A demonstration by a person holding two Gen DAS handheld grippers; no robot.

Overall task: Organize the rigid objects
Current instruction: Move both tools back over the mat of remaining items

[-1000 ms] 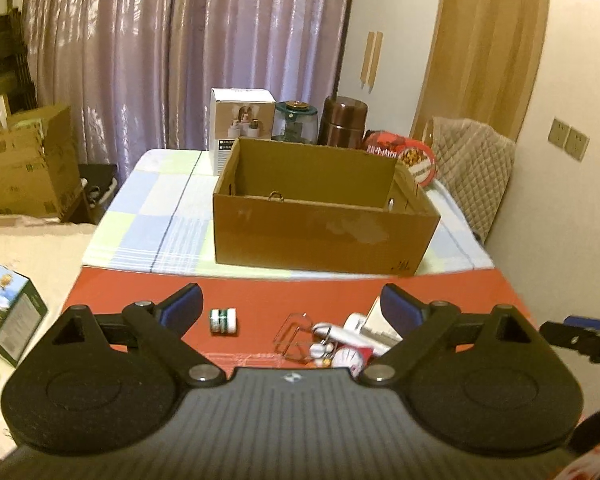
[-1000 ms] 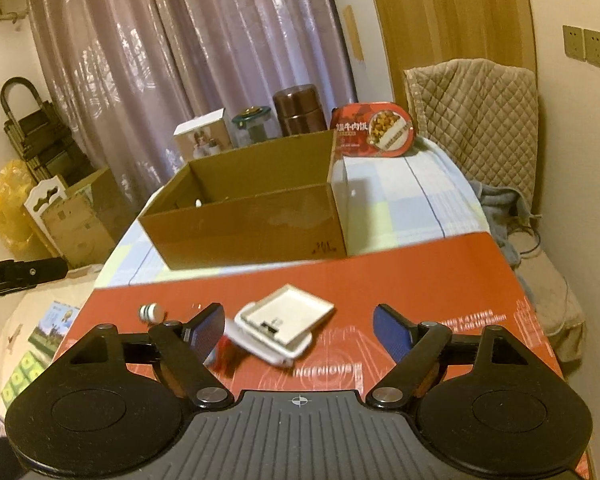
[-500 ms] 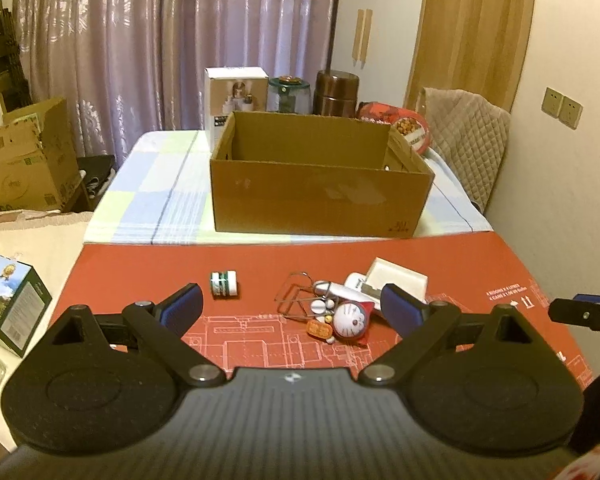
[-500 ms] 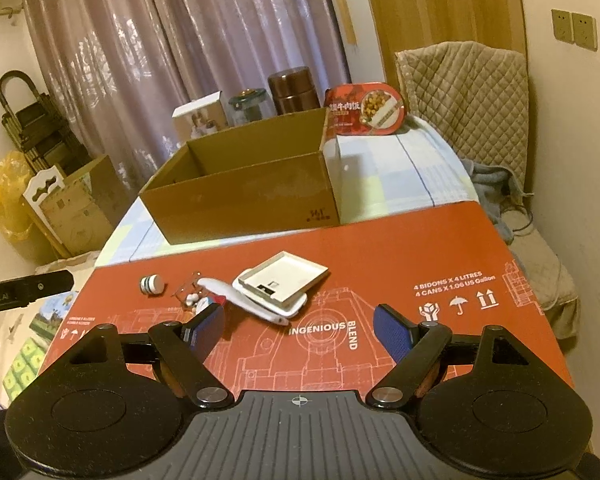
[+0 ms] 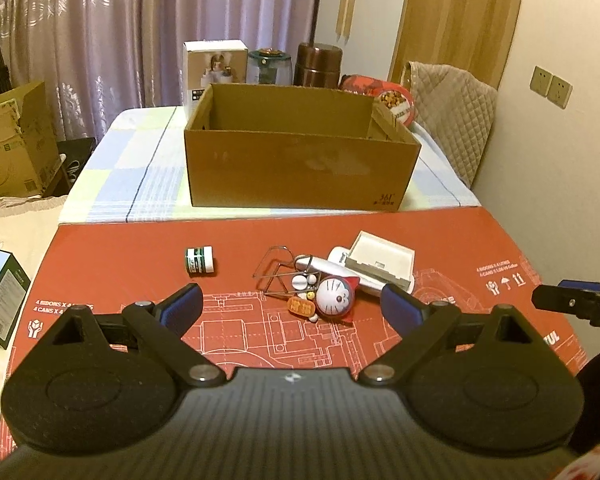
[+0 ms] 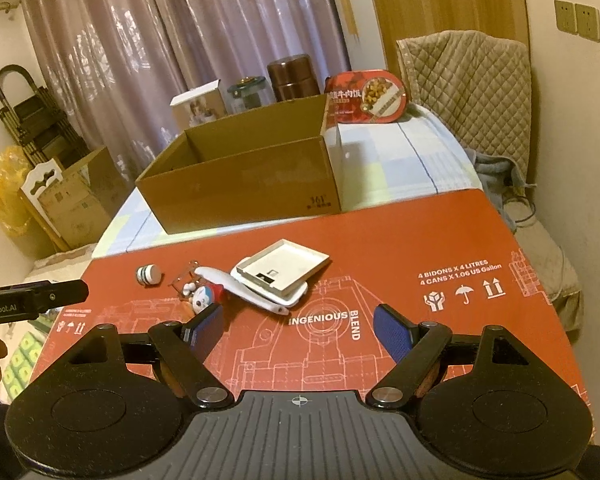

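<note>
An open cardboard box [image 5: 300, 168] [image 6: 244, 184] stands behind a red cardboard mat [image 5: 100, 272] [image 6: 400, 248]. On the mat lie a small green-and-white jar [image 5: 199, 261] [image 6: 148, 275], a wire clip [image 5: 274, 268], a Doraemon figure [image 5: 336, 295] [image 6: 205, 297], a white elongated tool [image 6: 240, 287] and a white square tray [image 5: 381, 261] [image 6: 281, 267]. My left gripper [image 5: 292, 308] is open and empty, near of the objects. My right gripper [image 6: 298, 328] is open and empty, near of the tray.
Behind the box stand a white carton [image 5: 214, 68], a glass jar [image 5: 269, 66], a brown canister [image 5: 319, 65] and a red food container [image 6: 366, 98]. A quilted chair [image 6: 472, 80] is at the right. Cardboard boxes [image 5: 12, 140] stand on the floor at the left.
Both grippers have pulled back and risen, so the small objects on the red mat show fully. Both stay open. No object has moved.
</note>
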